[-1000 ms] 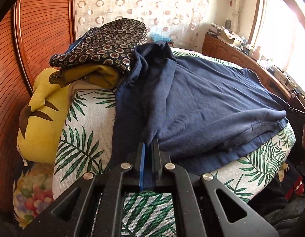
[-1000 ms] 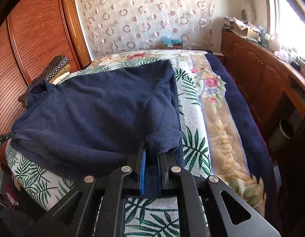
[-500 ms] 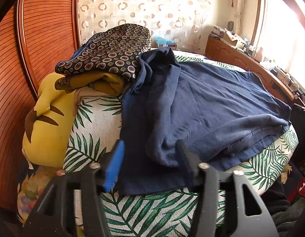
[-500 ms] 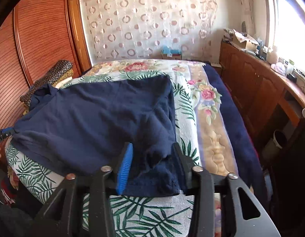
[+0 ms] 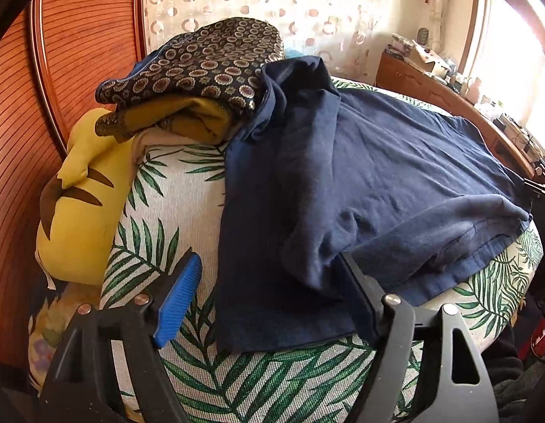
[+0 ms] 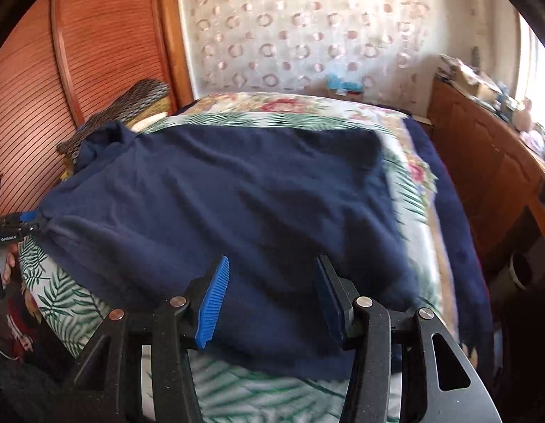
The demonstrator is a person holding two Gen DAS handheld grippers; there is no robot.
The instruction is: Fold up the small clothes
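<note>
A navy blue shirt (image 5: 389, 183) lies spread on the palm-leaf bedspread (image 5: 159, 208), its near hem folded over on itself. My left gripper (image 5: 269, 299) is open at the shirt's near left corner, jaws wide apart, holding nothing. The shirt (image 6: 216, 197) also fills the right wrist view. My right gripper (image 6: 272, 299) is open over the shirt's near right edge, cloth lying loose between its fingers. The left gripper shows small at the left edge of the right wrist view (image 6: 25, 220).
A stack of folded patterned and mustard clothes (image 5: 198, 81) sits at the shirt's far left, beside a yellow plush pillow (image 5: 82, 201). A red wooden headboard (image 5: 71, 46) stands on the left. A wooden dresser (image 6: 491, 162) runs along the right side.
Both grippers were shut on the shirt's near hem one second ago. Both have opened wide, let the cloth go and pulled back a little.
</note>
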